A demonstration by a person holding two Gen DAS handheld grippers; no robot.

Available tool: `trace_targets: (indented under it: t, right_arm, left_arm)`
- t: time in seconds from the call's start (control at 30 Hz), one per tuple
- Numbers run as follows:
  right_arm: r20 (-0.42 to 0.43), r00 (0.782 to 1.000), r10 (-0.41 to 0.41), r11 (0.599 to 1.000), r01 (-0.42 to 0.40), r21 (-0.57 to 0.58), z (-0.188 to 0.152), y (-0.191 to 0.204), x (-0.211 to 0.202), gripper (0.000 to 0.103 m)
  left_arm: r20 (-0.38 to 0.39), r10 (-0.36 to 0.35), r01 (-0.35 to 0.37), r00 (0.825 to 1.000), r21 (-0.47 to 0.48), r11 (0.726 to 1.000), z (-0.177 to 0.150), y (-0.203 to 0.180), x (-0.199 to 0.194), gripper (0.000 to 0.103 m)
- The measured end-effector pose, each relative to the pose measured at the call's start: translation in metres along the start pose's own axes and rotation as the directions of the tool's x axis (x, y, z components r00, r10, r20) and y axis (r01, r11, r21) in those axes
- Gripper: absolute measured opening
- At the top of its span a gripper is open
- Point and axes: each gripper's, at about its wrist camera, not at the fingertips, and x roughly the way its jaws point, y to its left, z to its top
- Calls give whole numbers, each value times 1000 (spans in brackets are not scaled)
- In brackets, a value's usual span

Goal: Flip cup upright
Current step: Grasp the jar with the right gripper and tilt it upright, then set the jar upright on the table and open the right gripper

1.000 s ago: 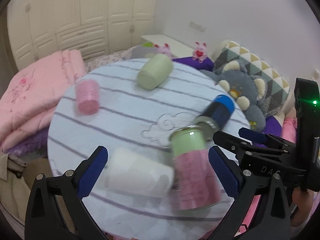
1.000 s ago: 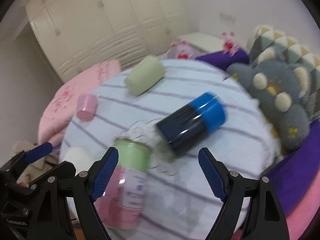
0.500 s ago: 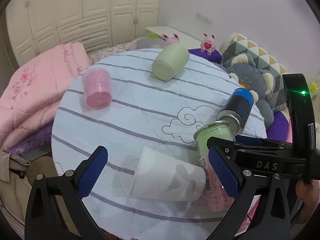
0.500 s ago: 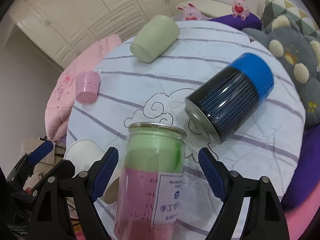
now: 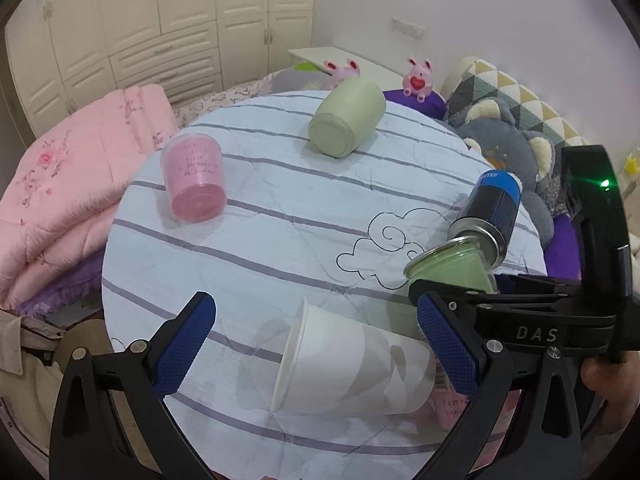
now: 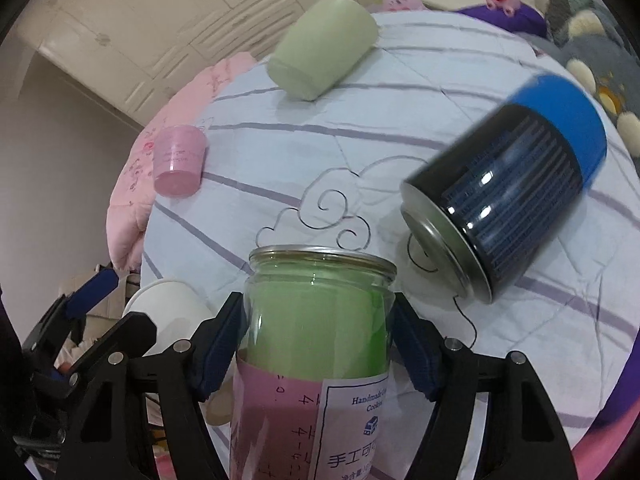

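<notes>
A clear jar-like cup (image 6: 320, 336) with green and pink inside lies on its side on the round striped table (image 6: 400, 128). My right gripper (image 6: 316, 340) is shut on this cup, pads on both sides of its neck. In the left wrist view the cup (image 5: 452, 268) shows at the right. My left gripper (image 5: 316, 344) is open, and a white paper cup (image 5: 352, 368) lies on its side between its fingers, untouched. The paper cup's rim (image 6: 168, 312) shows in the right wrist view.
A blue-and-black can (image 6: 516, 192) lies on its side right of the clear cup. A pale green cup (image 5: 348, 120) lies at the far side. A pink plastic cup (image 5: 196, 180) lies at the left. A pink quilt (image 5: 68, 184) and plush toys (image 5: 508, 148) surround the table.
My right gripper moved forward and closed from open onto the clear green-and-pink cup. My left gripper drew back slightly, staying open around the white paper cup.
</notes>
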Motion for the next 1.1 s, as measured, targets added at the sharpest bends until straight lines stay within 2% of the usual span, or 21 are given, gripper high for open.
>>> trace_targets:
  t: [0.2,0.43,0.6,0.77,0.93,1.1]
  right_arm:
    - [82,997,-1,997,7,-74,12,13,-18,72]
    - [210,977,-32,978,74,-194,41,36,-25,72]
    - [296,954,-41,957,123,-264,55,49,-29,72]
    - [400,914,-62,911,215,-351,59,62,-29,72]
    - [403,913,-64,896,230,-379,63,67,-24,72]
    - [401,914,-56,900,220,-377,57,67,-26,72]
  left_arm:
    - [26,-37,37,999,-9,999,3,1,-7,102]
    - [50,-49,49,998,14,999,20,-7,-2,102]
    - [63,-62,60,996,35,998,36,-16,10,102]
    - [55,-40,39,998,17,999,47,-17,29,102]
    - [29,-13,13,999,-4,1000,48,-16,42,102]
    - [31,-13,13,999,-5,1000,46,-19,40,102]
